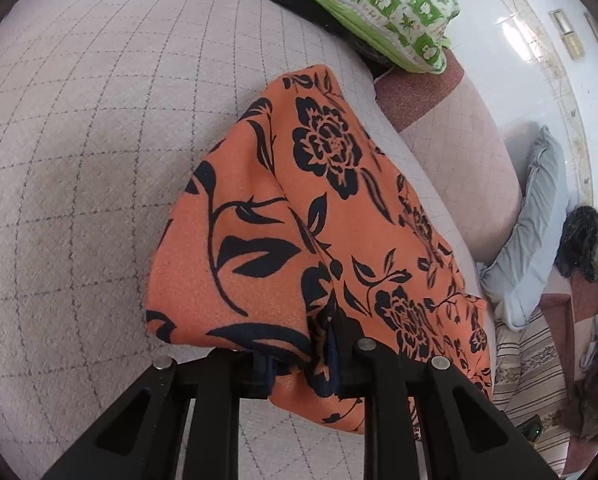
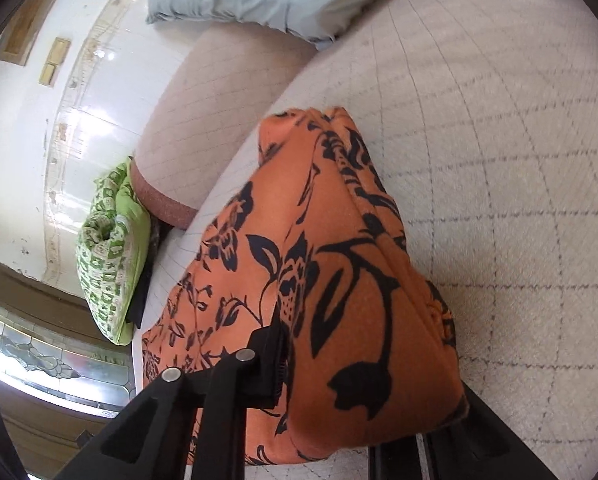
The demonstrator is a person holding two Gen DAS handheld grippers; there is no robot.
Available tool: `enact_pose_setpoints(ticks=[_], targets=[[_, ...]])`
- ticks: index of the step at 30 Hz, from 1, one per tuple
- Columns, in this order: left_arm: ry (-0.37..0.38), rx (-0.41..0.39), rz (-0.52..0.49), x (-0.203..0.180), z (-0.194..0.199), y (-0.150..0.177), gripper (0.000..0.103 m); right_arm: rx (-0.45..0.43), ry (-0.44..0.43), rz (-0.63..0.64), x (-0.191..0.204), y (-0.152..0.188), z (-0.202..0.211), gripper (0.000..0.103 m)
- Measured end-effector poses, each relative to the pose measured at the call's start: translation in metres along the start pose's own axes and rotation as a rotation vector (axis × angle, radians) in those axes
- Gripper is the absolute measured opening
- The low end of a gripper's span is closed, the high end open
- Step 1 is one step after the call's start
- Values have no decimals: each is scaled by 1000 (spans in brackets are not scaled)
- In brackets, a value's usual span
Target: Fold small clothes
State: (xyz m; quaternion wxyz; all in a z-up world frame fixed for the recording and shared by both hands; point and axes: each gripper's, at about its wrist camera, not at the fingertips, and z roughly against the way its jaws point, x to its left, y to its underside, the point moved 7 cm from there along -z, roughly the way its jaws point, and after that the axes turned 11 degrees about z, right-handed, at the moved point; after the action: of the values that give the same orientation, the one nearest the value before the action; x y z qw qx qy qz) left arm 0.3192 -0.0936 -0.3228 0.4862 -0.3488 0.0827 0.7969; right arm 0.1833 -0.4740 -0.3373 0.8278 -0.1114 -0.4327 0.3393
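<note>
An orange garment with a black flower print lies on a pale quilted bed cover, near the bed's right edge. My left gripper is shut on the near edge of the garment, and cloth bunches between its black fingers. In the right wrist view the same garment drapes over my right gripper, which is shut on its other end. The right finger of that gripper is hidden under the cloth.
A green and white patterned pillow lies at the head of the bed and also shows in the right wrist view. A grey-blue pillow and a pink cushion lie beside the bed. White tiled wall lies beyond.
</note>
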Motion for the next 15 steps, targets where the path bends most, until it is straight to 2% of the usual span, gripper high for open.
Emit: enact_pose_setpoints(ticks=[6,15], targets=[[11,-51,-87,-13,22,9,19,-71,33,131,23,-5,20,17],[10,-13,-86,-1,39,23,19,-87,40,205,30,5,50,16]])
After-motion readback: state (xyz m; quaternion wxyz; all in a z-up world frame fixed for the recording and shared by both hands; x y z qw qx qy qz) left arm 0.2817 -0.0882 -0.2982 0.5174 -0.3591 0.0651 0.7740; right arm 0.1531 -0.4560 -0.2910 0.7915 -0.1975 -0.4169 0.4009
